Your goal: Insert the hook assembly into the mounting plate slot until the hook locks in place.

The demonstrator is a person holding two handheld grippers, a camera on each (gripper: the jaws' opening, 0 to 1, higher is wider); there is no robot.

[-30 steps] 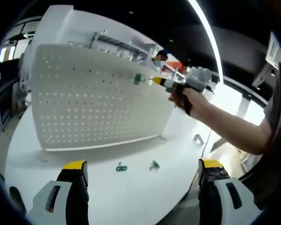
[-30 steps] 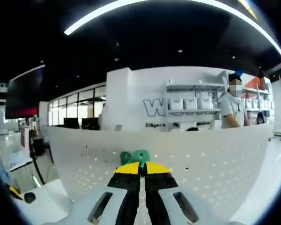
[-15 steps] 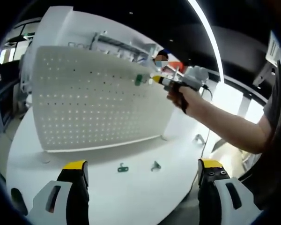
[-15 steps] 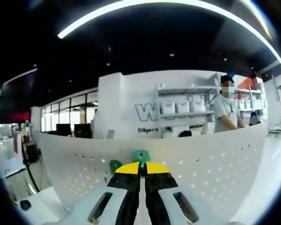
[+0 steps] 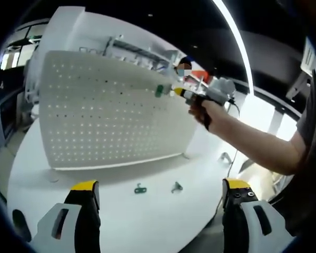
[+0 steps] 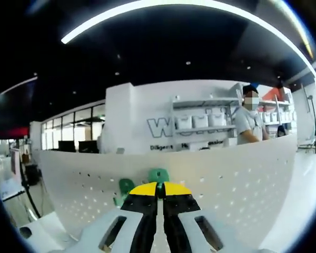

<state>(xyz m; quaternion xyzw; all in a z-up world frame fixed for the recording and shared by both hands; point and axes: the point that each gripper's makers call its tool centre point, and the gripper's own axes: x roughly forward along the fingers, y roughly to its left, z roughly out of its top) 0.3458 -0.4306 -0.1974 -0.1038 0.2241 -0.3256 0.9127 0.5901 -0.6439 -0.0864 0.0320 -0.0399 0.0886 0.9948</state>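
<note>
Nearer the pegboard [image 6: 226, 179] now, right gripper [image 6: 158, 185] pinches hook [image 6: 158, 175].

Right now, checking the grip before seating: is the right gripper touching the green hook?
Touching. In the right gripper view the right gripper is shut on the green hook, which sticks out from its tips.

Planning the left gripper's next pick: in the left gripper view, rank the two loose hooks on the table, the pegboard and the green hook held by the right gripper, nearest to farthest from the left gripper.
1. Two loose hooks, on the table ahead; too close to call.
2. Pegboard, upright behind them.
3. Green hook, high at the pegboard's top edge, in the right gripper.
</note>
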